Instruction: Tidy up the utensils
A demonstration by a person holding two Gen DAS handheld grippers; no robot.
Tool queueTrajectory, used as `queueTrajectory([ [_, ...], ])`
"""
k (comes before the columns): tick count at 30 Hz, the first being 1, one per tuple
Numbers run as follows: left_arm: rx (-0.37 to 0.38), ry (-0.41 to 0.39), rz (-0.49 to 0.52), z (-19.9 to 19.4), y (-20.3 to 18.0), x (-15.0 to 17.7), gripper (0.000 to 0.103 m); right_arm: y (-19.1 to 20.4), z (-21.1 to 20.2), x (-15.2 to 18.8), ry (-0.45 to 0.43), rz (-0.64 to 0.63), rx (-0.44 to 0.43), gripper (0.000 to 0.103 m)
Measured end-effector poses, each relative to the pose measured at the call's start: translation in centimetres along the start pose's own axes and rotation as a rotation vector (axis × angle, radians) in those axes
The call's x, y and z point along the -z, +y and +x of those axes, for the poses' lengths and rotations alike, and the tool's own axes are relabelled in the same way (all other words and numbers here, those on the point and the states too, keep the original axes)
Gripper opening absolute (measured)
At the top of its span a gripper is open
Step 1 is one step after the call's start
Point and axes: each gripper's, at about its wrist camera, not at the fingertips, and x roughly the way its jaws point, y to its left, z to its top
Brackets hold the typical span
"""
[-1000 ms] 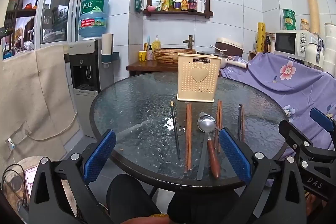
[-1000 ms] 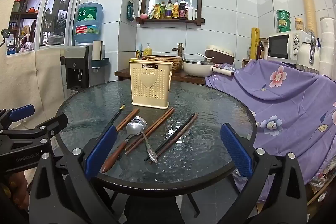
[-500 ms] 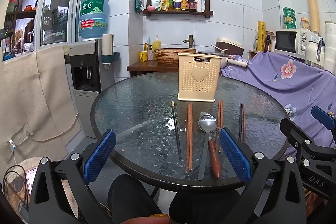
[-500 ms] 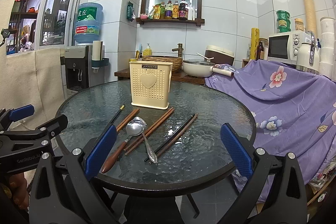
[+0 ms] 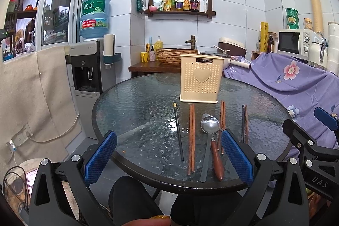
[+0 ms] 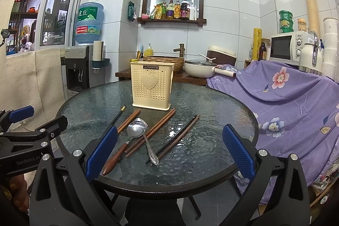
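A cream perforated utensil holder (image 5: pixel 199 82) (image 6: pixel 151 86) stands upright on the round glass table (image 5: pixel 135 111) (image 6: pixel 211 103). In front of it lie a black chopstick (image 5: pixel 178 130) (image 6: pixel 118 117), a brown chopstick pair (image 5: pixel 191 137) (image 6: pixel 129 121), a second brown pair (image 5: pixel 222 118) (image 6: pixel 157 129) and a dark pair (image 5: pixel 244 122) (image 6: pixel 178 139). Two spoons overlap at the bowl (image 5: pixel 208 125) (image 6: pixel 137 127), one with a metal handle (image 6: pixel 151 151), one with a wooden handle (image 5: pixel 217 162) (image 6: pixel 114 159). My left gripper (image 5: pixel 168 132) and right gripper (image 6: pixel 169 127) hover open at the table's near edge, holding nothing.
A purple flowered cloth (image 6: pixel 286 94) covers furniture to the right of the table. A water dispenser (image 5: pixel 86 77) stands at the left. Behind the table is a counter with a basket sink (image 5: pixel 177 54) and a pot (image 6: pixel 199 70). A person's knee (image 5: pixel 131 200) is below the table edge.
The left wrist view has drifted very slightly. The utensils and holder lie where they were, and both grippers have stayed open.
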Motion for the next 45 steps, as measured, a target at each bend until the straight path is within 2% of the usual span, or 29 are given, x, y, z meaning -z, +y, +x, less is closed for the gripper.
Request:
queueTrajectory([
  [45, -0.014, -0.004, 0.027, 0.18, 0.32, -0.05, 0.097, -0.01, 0.38, -0.19, 0.005, 0.004, 0.004, 0.097],
])
